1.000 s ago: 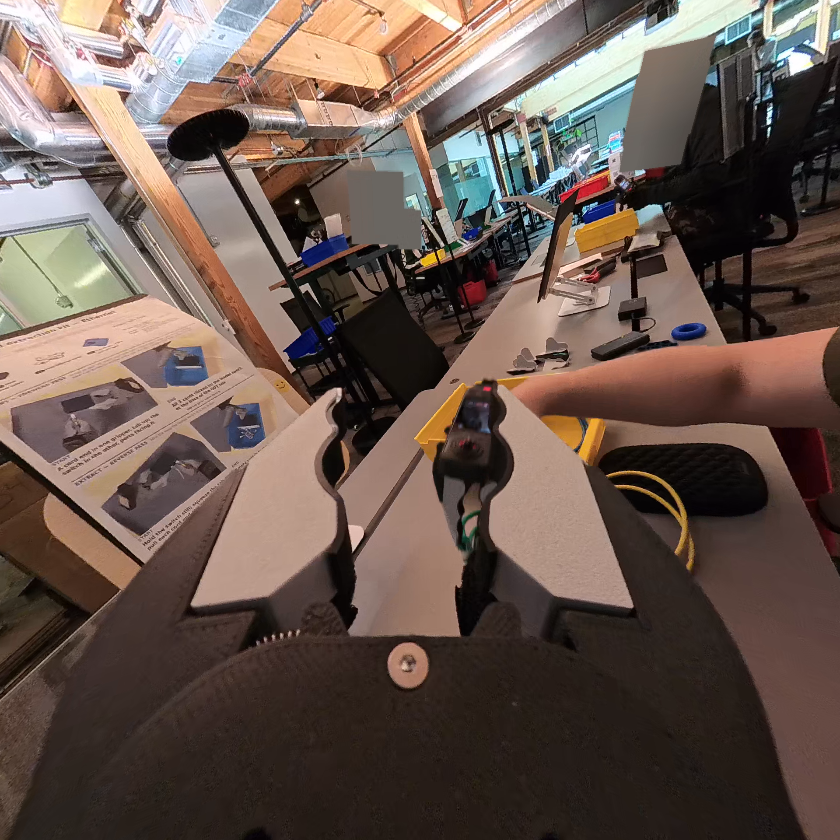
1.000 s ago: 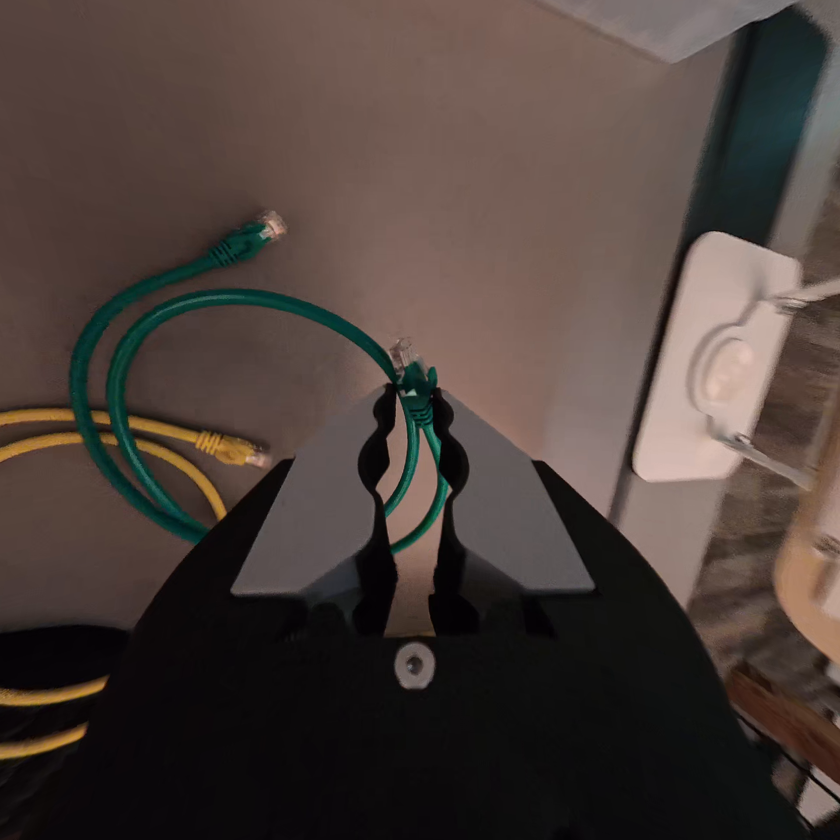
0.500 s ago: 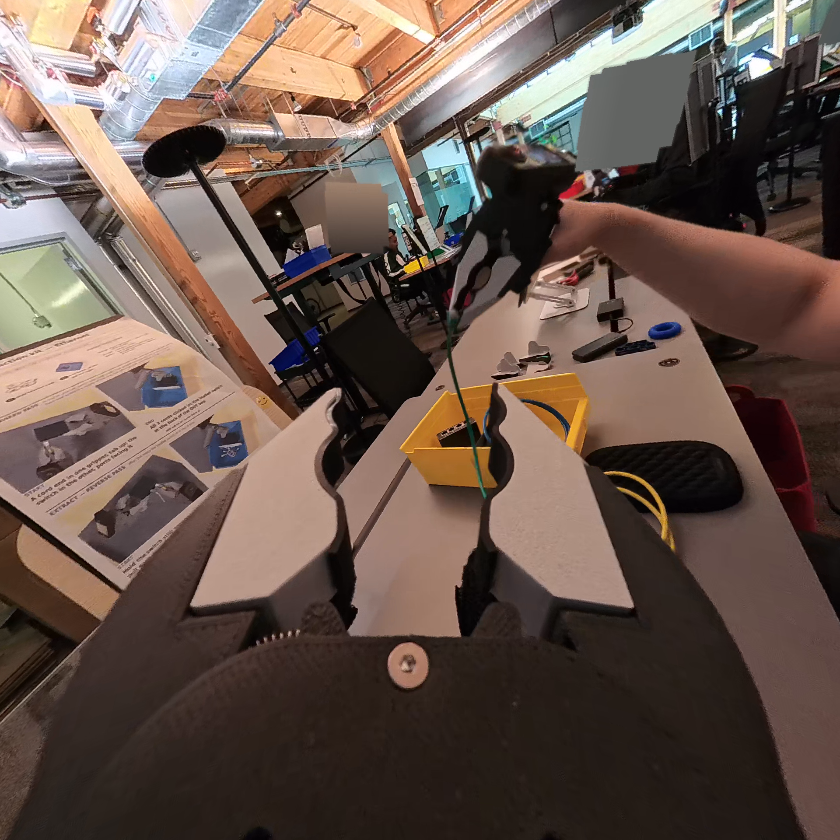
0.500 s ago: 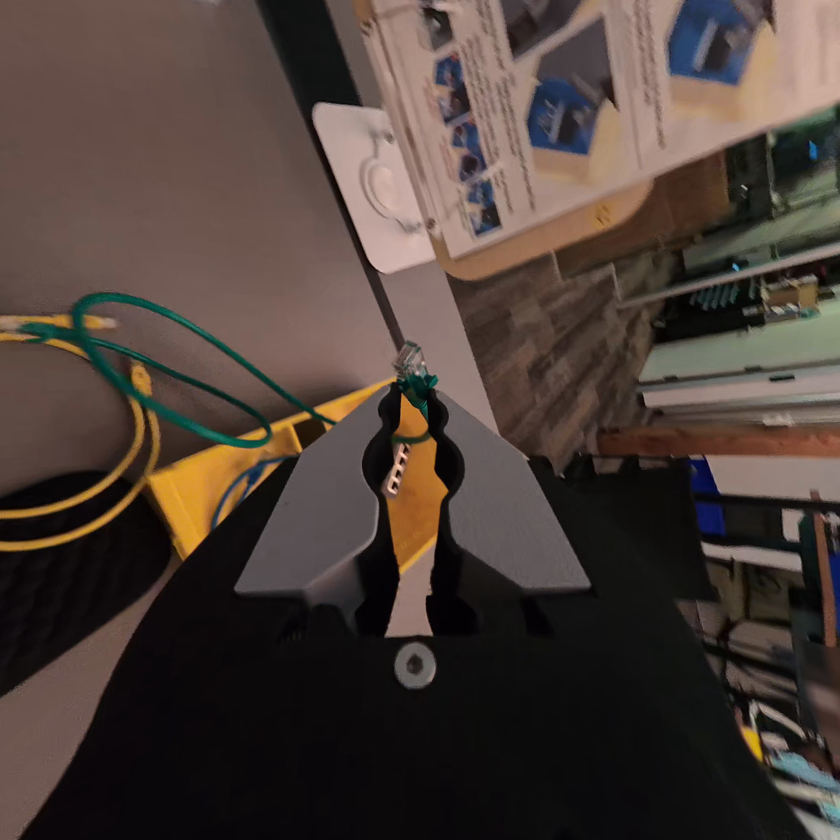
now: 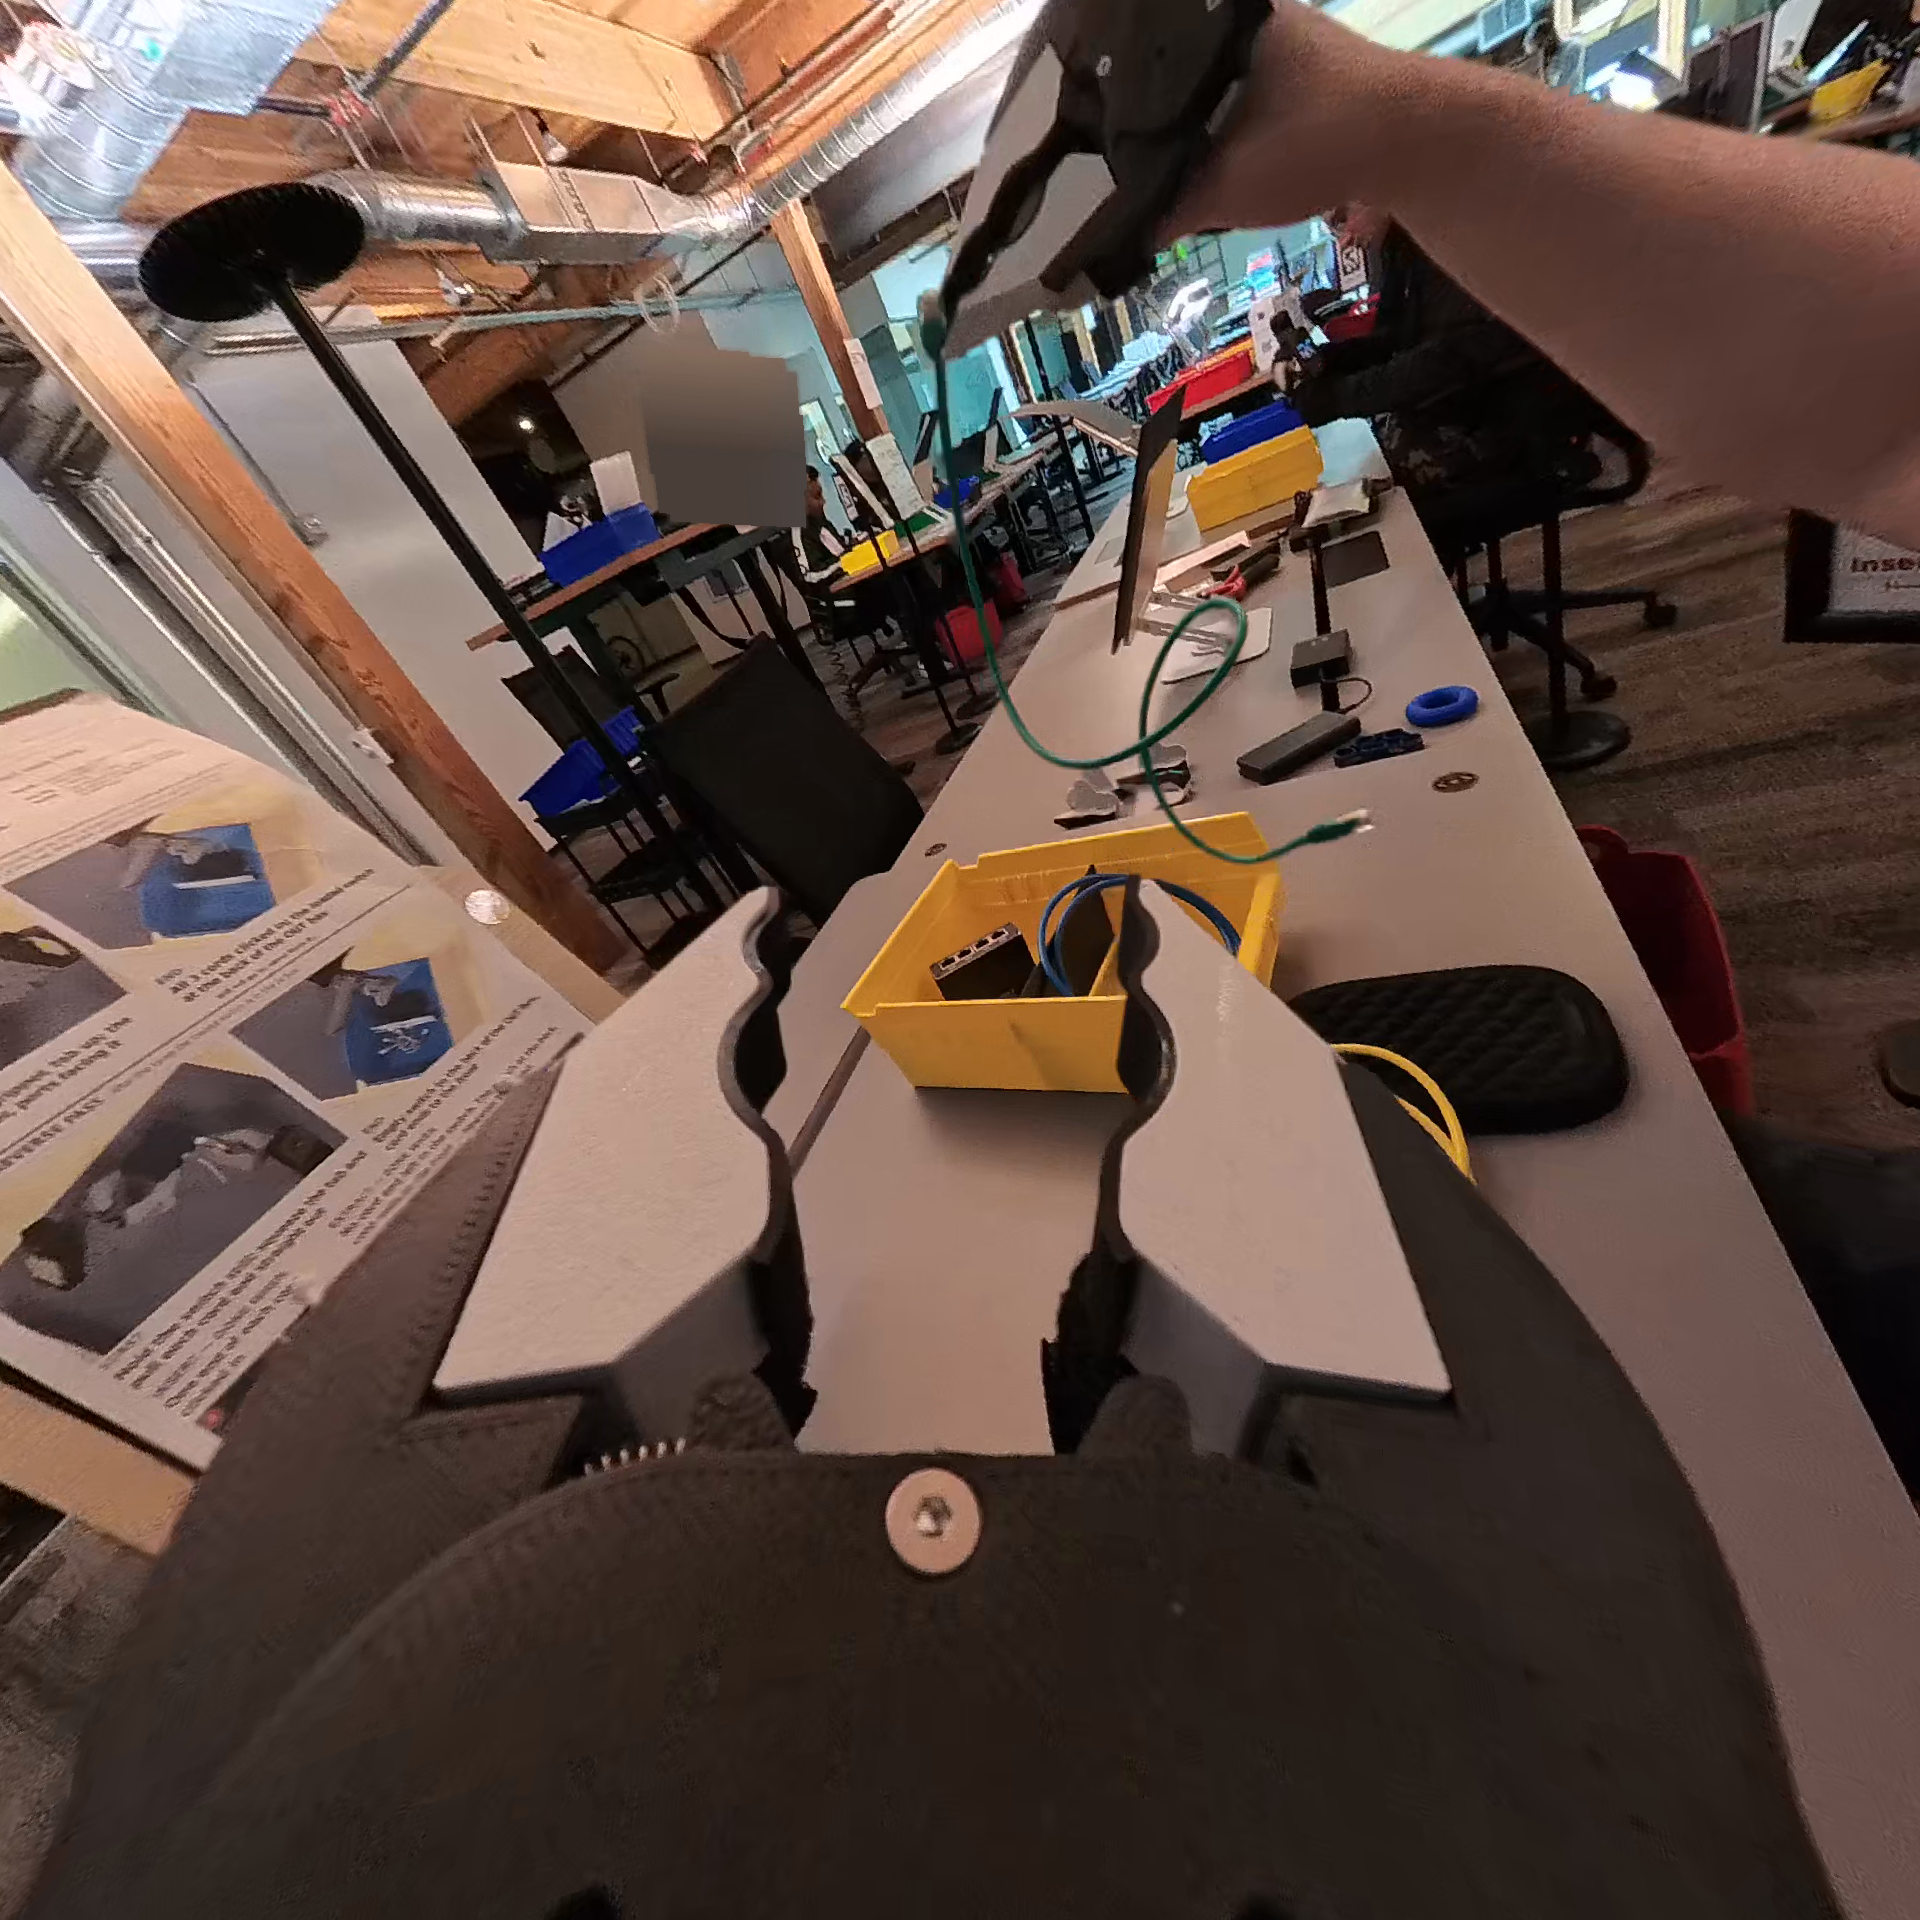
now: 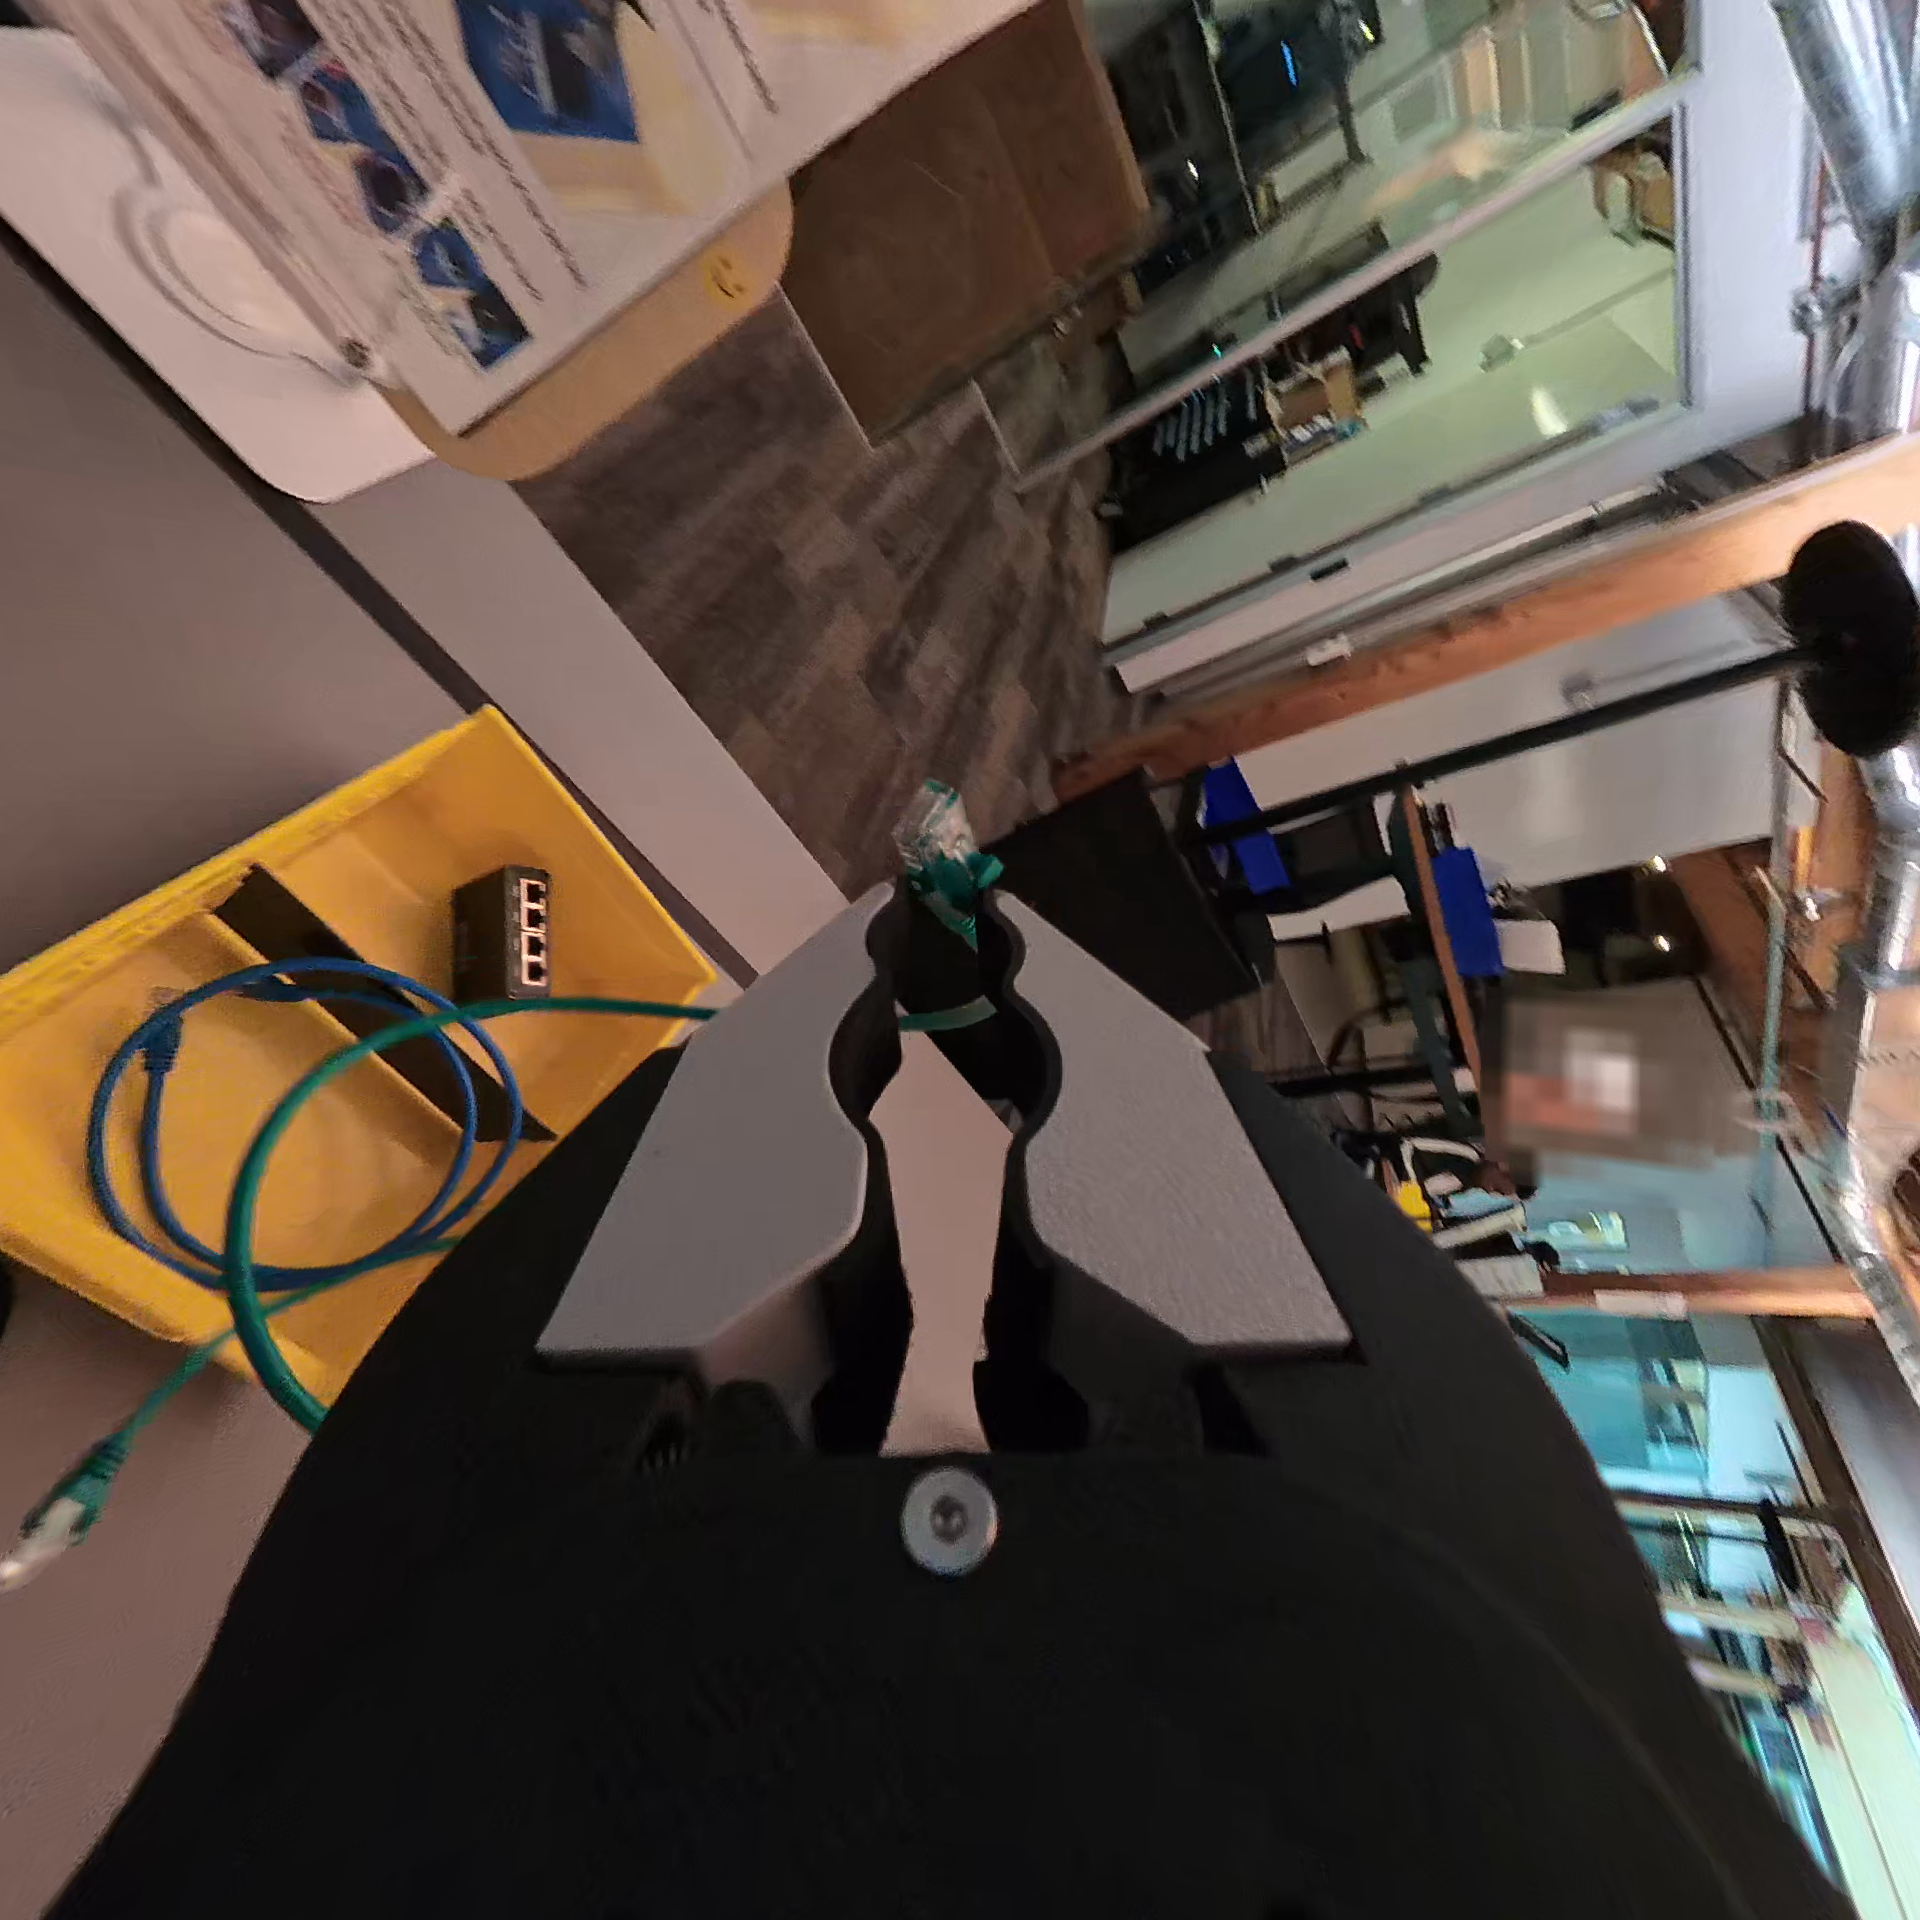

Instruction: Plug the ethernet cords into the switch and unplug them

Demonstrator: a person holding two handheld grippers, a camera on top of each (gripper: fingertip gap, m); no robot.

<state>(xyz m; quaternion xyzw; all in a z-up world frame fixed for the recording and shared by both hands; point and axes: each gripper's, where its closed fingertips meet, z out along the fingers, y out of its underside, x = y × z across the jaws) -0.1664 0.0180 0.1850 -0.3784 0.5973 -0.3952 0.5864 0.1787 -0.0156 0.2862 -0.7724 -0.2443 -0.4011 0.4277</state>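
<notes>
Right wrist view, green cord [image 6: 940,862] pinched at right claw [image 6: 943,902] tips, apparently.

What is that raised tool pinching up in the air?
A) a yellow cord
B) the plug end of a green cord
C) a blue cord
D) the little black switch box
B: the right tool is closed on the green cord just behind its clear plug, while the blue cord and the switch sit in the yellow bin.

The yellow cord [image 5: 1423,1101] is mostly hidden behind the left jaws. The green cord's [image 6: 312,1122] free plug [image 6: 47,1538], far left of the right jaws, is blurred near the picture's edge.
</notes>
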